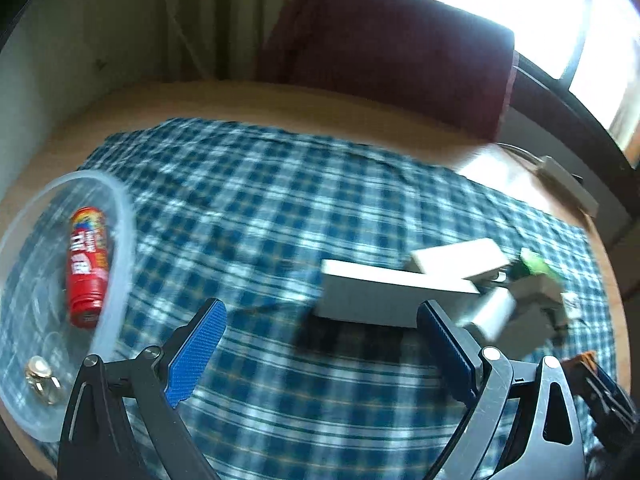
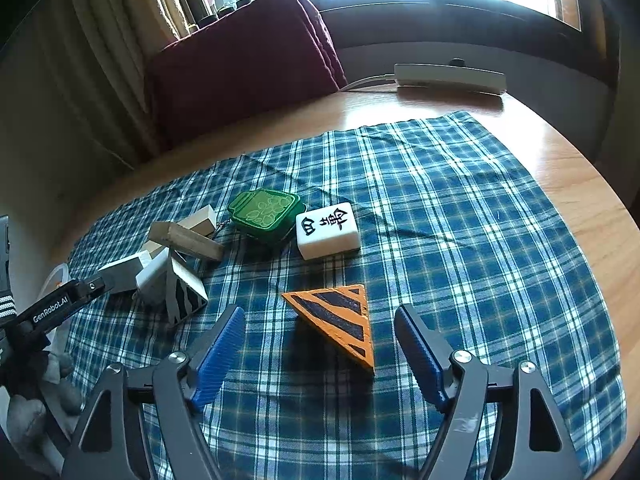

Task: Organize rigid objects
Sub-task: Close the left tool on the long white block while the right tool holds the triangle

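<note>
My left gripper [image 1: 322, 322] is open above the checked cloth [image 1: 280, 208], just short of a pale wooden block [image 1: 384, 296] that lies among several blurred blocks. A clear plastic bowl [image 1: 120, 240] at the left holds a red tube [image 1: 87, 264] and a small gold-and-pearl trinket [image 1: 40, 376]. My right gripper [image 2: 320, 328] is open with an orange triangle with black stripes [image 2: 340, 320] lying between its fingers, untouched. Beyond it lie a white mahjong tile [image 2: 326, 230], a green jar-shaped charm [image 2: 266, 214] and a heap of wooden blocks [image 2: 186, 240].
A dark red cushion [image 2: 240, 64] stands at the table's back edge. A white power strip [image 2: 448, 76] lies on the bare wood at the back right. The left gripper's body [image 2: 52, 308] shows at the left of the right wrist view. Bright windows are behind.
</note>
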`<action>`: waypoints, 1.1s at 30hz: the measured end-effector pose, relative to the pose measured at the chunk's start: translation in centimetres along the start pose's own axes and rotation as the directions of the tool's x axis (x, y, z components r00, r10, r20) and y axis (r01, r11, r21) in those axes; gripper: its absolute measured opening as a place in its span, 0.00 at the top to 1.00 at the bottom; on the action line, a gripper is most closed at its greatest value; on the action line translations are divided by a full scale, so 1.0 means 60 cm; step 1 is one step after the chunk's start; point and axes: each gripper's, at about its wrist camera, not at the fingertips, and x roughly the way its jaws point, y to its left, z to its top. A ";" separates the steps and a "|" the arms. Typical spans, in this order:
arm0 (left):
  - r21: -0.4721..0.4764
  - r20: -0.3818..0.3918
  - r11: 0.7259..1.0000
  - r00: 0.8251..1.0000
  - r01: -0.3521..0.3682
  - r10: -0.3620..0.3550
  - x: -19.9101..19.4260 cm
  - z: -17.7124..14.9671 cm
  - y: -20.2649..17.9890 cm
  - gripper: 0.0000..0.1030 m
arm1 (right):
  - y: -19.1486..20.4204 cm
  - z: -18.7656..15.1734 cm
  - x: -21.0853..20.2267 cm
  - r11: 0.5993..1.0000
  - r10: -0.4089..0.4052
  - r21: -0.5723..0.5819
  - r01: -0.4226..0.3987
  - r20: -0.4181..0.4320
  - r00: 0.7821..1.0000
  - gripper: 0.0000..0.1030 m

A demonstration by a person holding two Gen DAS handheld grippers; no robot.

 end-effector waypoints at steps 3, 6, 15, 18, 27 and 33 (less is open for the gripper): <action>0.030 0.007 0.999 1.000 0.024 -0.025 -0.001 0.000 -0.024 0.06 | -0.003 0.001 0.001 1.000 0.003 0.007 -0.003 -0.003 1.000 0.19; 0.061 0.003 0.997 0.999 0.039 -0.039 0.007 0.001 -0.047 0.06 | -0.003 0.000 -0.001 1.000 0.008 0.011 -0.008 -0.005 1.000 0.19; 0.071 -0.015 0.995 0.997 0.077 -0.076 0.022 0.008 -0.070 0.02 | 0.001 -0.002 -0.002 1.000 0.015 0.015 -0.015 -0.006 1.000 0.19; 0.070 -0.012 0.994 0.997 0.081 -0.080 0.026 0.009 -0.074 0.01 | 0.000 -0.002 -0.002 1.000 0.014 0.015 -0.014 -0.004 1.000 0.19; 0.019 -0.048 0.998 0.997 0.054 -0.053 0.059 0.017 -0.036 0.00 | 0.000 -0.002 -0.001 1.000 0.012 0.016 -0.012 -0.003 1.000 0.19; 0.040 -0.057 0.997 0.997 0.064 -0.061 0.059 0.016 -0.041 0.00 | -0.002 -0.002 0.000 1.000 0.011 0.018 -0.011 -0.006 1.000 0.19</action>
